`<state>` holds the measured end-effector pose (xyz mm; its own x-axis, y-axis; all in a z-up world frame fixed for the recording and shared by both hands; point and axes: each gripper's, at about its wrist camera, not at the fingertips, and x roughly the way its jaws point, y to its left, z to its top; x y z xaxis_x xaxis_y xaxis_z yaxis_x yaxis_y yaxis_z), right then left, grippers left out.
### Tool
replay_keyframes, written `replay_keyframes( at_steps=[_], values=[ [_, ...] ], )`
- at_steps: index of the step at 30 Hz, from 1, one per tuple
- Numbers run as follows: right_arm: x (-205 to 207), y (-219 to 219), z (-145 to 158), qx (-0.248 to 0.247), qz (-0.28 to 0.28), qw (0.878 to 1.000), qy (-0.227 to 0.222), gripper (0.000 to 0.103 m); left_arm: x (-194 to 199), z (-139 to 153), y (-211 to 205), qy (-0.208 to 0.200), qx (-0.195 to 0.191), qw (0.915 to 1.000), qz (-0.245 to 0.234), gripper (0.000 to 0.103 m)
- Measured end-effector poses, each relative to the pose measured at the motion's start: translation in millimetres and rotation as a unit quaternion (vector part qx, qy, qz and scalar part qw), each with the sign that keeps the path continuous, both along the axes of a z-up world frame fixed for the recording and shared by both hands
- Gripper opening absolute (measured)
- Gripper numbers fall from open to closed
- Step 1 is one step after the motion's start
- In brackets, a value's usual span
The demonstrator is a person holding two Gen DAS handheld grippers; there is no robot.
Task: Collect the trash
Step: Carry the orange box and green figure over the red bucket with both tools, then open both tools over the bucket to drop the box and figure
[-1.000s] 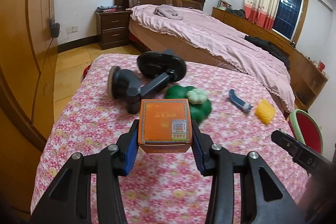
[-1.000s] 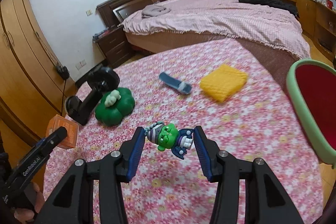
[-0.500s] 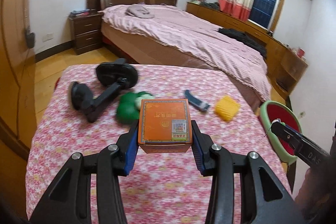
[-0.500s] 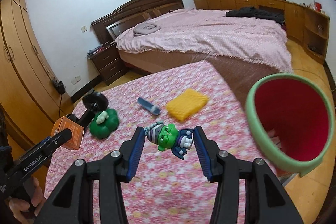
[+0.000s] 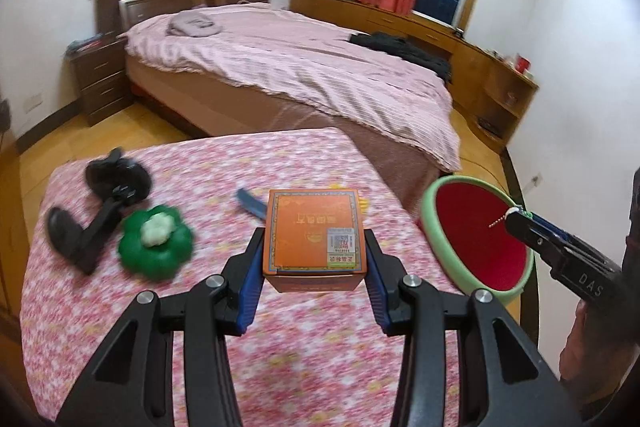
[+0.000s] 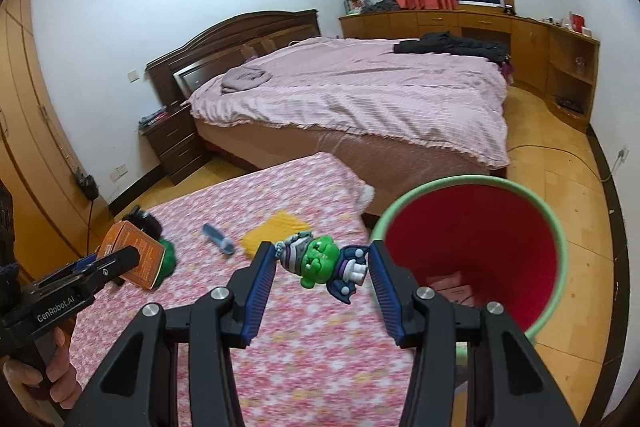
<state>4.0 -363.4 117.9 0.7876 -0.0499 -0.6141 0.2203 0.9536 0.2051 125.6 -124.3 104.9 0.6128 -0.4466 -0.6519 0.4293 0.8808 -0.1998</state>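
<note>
My left gripper point(image 5: 314, 259) is shut on an orange box point(image 5: 315, 234), held above the flowered table point(image 5: 280, 339). My right gripper point(image 6: 322, 267) is shut on a small green-headed figurine point(image 6: 320, 263), held by the table's right edge. A red bin with a green rim point(image 6: 476, 247) stands beside the table, just right of the figurine; in the left wrist view the bin point(image 5: 476, 227) lies to the right of the box. The left gripper with the orange box point(image 6: 134, 255) shows at the left of the right wrist view, and the right gripper's finger point(image 5: 560, 251) reaches over the bin.
On the table lie a black dumbbell-shaped object point(image 5: 100, 207), a green clover-shaped toy point(image 5: 156, 241), a blue strip point(image 6: 218, 239) and a yellow sponge point(image 6: 276, 231). A large bed point(image 6: 360, 95) stands beyond, wardrobes on the left, low cabinets on the right.
Both grippers have risen and swung right with their loads. The red bin has come into full view beside the right gripper, and the table objects have slid left.
</note>
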Motion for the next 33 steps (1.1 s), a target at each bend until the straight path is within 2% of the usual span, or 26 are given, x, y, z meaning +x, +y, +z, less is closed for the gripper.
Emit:
replay_keyframes(
  at_steps=[10,16,22,33],
  values=[
    [-18,-61,-12,0.027,-0.043,0.999,0.013,0.051,-1,-2,-75,0.014,-0.004,0.9976,-0.067,0.046],
    [-26,-99,-30,0.059,-0.068,0.996,0.023,0.051,-5,-12,-119,0.025,-0.005,0.9945,-0.101,0.046],
    [-32,-128,-45,0.078,-0.090,0.992,0.032,0.051,-4,-29,-160,0.035,0.012,0.9919,-0.122,0.046],
    [-33,-161,-68,0.106,-0.110,0.987,0.044,0.052,-3,-52,-199,0.055,0.026,0.9868,-0.150,0.046]
  ],
)
